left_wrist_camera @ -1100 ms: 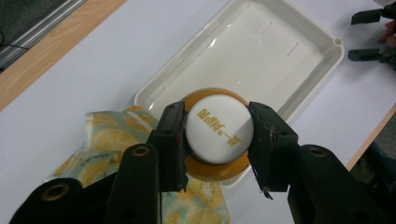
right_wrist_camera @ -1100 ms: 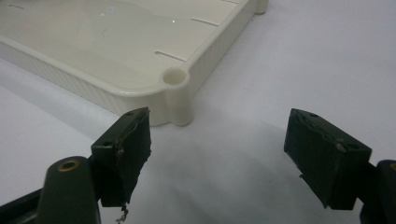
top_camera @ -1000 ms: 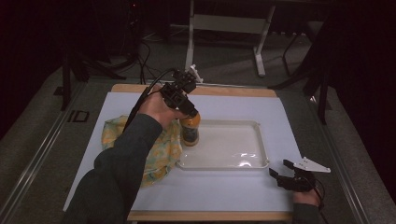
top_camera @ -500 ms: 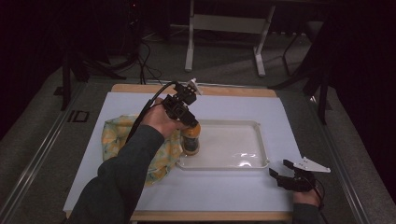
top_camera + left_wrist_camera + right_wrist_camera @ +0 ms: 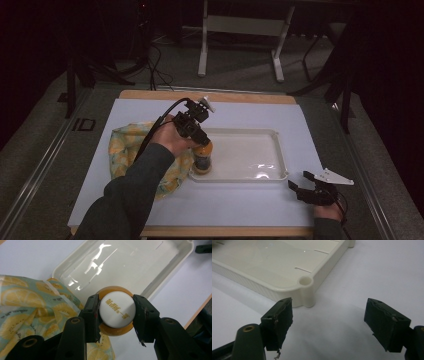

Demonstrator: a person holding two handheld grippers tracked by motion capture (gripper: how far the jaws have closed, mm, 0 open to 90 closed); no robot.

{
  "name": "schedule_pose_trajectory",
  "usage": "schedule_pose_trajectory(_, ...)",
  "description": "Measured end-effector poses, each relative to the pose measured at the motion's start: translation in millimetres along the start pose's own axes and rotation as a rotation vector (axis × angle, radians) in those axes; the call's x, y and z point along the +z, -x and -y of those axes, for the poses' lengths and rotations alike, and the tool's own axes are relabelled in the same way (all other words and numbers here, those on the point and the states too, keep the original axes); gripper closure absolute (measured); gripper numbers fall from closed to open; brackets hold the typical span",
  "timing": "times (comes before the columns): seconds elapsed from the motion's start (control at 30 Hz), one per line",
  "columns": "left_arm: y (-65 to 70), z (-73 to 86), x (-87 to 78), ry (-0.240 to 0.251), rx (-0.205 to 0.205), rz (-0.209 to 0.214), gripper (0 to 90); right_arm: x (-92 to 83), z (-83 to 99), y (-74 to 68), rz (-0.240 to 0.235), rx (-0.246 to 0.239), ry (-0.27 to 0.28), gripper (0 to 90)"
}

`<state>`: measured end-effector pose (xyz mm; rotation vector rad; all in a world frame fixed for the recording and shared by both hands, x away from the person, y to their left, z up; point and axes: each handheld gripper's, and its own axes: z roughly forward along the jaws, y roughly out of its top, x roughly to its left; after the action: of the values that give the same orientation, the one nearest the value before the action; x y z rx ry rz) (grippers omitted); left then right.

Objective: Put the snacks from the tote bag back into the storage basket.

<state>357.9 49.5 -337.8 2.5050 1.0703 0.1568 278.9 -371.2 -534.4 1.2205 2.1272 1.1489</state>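
Note:
An orange bottle point(image 5: 202, 159) with a white cap point(image 5: 117, 309) stands upright at the near left corner of a cream tray point(image 5: 272, 175). My left gripper point(image 5: 196, 134) comes down on it from above, its pads point(image 5: 93, 315) shut on either side of the cap. The tray's inside point(image 5: 130, 262) lies just beyond the bottle in the left gripper view. My right gripper point(image 5: 307, 186) rests low on the white mat by the tray's near right corner point(image 5: 307, 283), jaws wide apart with nothing between them point(image 5: 328, 322).
A yellow lemon-print cloth point(image 5: 127, 150) lies bunched left of the tray, partly under my left forearm; it also shows in the left gripper view as the cloth point(image 5: 27, 305). A white mat point(image 5: 240, 210) covers the wooden table. Table legs and cables stand on the floor behind.
My left gripper has sunk with the bottle toward the tray's near left corner. The right gripper has stayed in place.

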Motion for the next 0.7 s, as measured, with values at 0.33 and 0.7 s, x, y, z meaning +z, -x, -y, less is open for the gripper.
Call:
schedule_pose_trajectory(0.33, 1.1, 1.8, 7.4, -0.035, -0.006, -0.022, 59.3, 0.1, 0.0, -0.1, 0.001, -0.001, -0.001, 22.3)
schedule_pose_trajectory(0.7, 5.5, 1.5, 19.5, -0.068, -0.001, -0.036, 59.3, 0.0, 0.0, 0.0, 0.0, -0.001, -0.001, 22.3)
